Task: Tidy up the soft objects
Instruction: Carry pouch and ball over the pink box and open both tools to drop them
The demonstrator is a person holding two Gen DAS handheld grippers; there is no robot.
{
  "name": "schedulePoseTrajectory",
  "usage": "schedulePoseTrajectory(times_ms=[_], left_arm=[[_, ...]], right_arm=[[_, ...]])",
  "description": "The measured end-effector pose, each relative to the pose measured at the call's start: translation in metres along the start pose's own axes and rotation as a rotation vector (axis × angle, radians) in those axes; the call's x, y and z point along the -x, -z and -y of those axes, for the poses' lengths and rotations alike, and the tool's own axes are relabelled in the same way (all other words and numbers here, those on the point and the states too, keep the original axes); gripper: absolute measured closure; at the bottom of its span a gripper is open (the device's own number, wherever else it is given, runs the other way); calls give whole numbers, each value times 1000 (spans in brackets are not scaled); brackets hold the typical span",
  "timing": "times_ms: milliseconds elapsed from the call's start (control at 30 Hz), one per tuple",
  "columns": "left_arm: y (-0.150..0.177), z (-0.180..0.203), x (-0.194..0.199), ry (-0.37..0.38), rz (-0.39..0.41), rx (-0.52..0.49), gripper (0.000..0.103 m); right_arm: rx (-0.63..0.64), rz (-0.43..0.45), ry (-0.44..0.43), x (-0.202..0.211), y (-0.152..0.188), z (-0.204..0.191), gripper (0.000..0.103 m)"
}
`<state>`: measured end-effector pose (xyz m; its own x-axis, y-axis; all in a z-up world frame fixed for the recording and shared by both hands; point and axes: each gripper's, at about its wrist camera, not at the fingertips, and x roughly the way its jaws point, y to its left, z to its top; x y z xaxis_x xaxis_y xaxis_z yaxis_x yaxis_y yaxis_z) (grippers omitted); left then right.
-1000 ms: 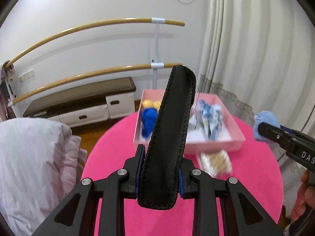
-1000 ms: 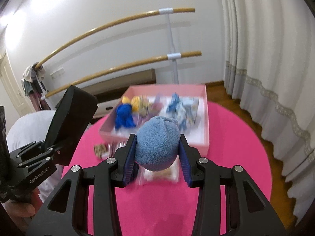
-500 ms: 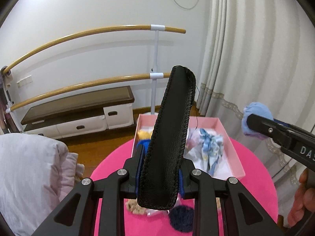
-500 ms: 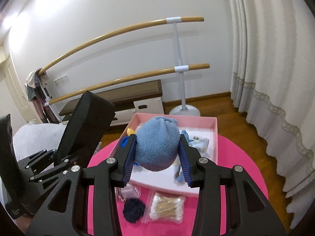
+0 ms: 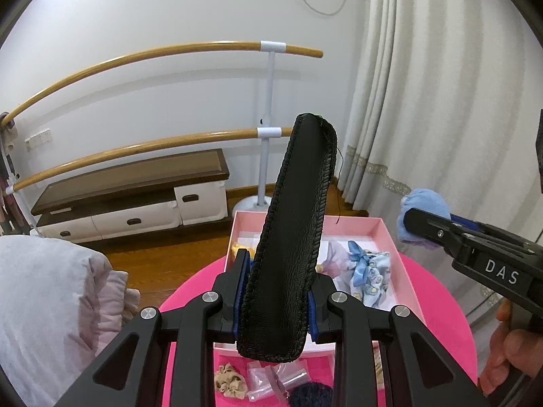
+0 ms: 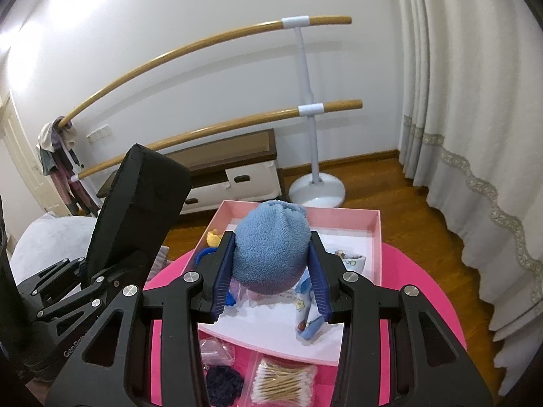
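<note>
Above the pink box (image 6: 378, 237) at the table's far edge, the left hand-held gripper (image 5: 276, 300) clamps a black pouch (image 5: 292, 234) and the right hand-held gripper (image 6: 271, 273) clamps a blue plush (image 6: 271, 247), neither yet placed, while some small items near the table's front edge are left.

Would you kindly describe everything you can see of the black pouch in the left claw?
The black pouch is long, flat and narrow, leather-like with a grained face and a stitched edge all round; a loose thread trails near its rounded top. It stands nearly upright, leaning slightly right, clamped near its lower end by the left claw, above the pink box. Only the blue pads touch it.
</note>
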<state>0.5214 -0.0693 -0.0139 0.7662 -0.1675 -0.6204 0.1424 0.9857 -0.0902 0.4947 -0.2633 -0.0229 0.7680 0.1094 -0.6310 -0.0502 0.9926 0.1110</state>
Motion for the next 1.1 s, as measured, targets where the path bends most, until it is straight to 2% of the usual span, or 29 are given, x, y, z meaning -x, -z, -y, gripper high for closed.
schedulePoseTrajectory(times_ms=[500, 867, 933, 1033, 1100], left_arm=[[-16, -3, -72, 5, -87, 22, 78], [-29, 5, -111, 12, -131, 15, 76], [-29, 5, -115, 3, -137, 11, 74], [-28, 1, -114, -18, -128, 15, 59], [-24, 0, -106, -31, -110, 12, 42]], right_arm=[[-21, -86, 11, -49, 0, 10, 64], [-44, -146, 6, -79, 5, 18, 63], [-49, -157, 3, -84, 5, 18, 60], [-63, -168, 6, -88, 9, 21, 49], [-81, -161, 5, -86, 10, 24, 25]])
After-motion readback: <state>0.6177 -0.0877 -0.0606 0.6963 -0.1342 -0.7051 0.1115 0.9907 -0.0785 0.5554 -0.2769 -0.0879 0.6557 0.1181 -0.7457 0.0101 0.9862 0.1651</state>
